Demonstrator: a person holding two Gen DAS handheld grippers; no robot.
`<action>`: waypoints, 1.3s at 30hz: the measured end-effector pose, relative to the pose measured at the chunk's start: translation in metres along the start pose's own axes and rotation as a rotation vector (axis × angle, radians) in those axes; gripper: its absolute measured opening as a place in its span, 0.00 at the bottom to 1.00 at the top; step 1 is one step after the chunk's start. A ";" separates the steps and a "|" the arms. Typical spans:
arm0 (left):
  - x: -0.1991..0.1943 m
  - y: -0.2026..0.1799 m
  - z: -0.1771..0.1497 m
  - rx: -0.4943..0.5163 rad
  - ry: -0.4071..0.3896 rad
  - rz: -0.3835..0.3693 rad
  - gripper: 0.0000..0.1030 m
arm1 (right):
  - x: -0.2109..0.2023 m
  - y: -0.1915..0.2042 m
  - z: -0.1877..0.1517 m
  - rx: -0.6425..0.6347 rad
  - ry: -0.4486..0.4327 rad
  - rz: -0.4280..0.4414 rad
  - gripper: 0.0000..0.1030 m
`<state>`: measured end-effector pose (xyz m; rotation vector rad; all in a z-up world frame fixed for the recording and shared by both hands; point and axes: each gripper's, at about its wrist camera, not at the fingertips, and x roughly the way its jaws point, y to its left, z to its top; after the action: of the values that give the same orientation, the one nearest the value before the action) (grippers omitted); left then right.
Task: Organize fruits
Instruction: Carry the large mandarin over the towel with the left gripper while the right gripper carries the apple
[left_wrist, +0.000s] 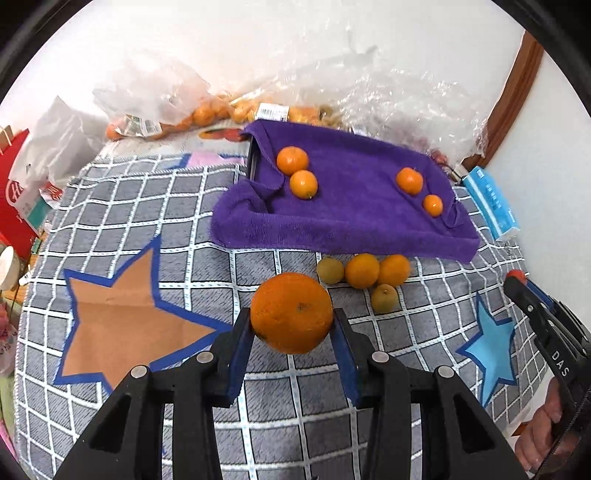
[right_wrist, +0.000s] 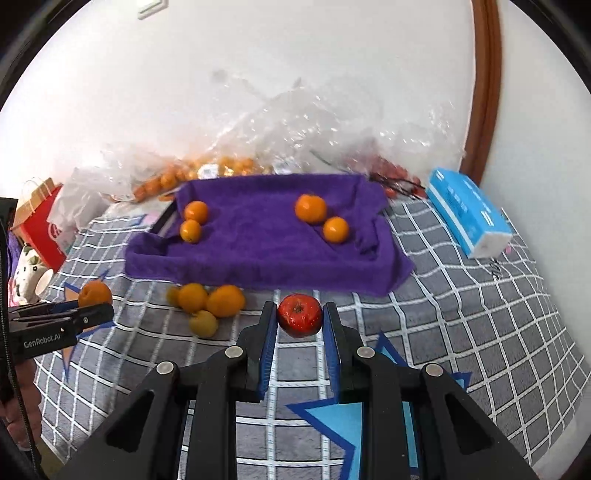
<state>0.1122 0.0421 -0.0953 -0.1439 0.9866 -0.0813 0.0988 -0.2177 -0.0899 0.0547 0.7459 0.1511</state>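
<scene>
My left gripper (left_wrist: 293, 325) clamps an orange (left_wrist: 291, 312); only the right view shows my right gripper (right_wrist: 300, 319) clamping a red apple (right_wrist: 299, 315).

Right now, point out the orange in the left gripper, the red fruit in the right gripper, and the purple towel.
orange (left_wrist: 291, 314): left wrist view, middle of its peel.
red fruit (right_wrist: 299, 315): right wrist view, front skin below the stem dimple.
purple towel (right_wrist: 258, 240): right wrist view, bare centre between the fruit pairs.

Crumpled clear plastic bags (right_wrist: 295, 122) veil small red fruits (right_wrist: 391, 171), possibly cherries; purple terry towel (left_wrist: 343, 221) conceals most of a tray.
</scene>
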 end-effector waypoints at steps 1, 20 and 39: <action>-0.005 0.000 0.000 -0.001 -0.010 -0.002 0.39 | -0.002 0.002 0.001 -0.004 -0.003 0.003 0.24; -0.038 -0.010 0.009 -0.006 -0.095 -0.015 0.39 | -0.017 0.024 0.017 -0.153 -0.028 0.055 0.24; -0.037 -0.025 0.024 0.032 -0.107 -0.016 0.39 | -0.025 0.023 0.053 -0.191 -0.100 0.088 0.24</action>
<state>0.1122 0.0244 -0.0478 -0.1252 0.8773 -0.1031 0.1141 -0.1988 -0.0316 -0.0866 0.6270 0.3009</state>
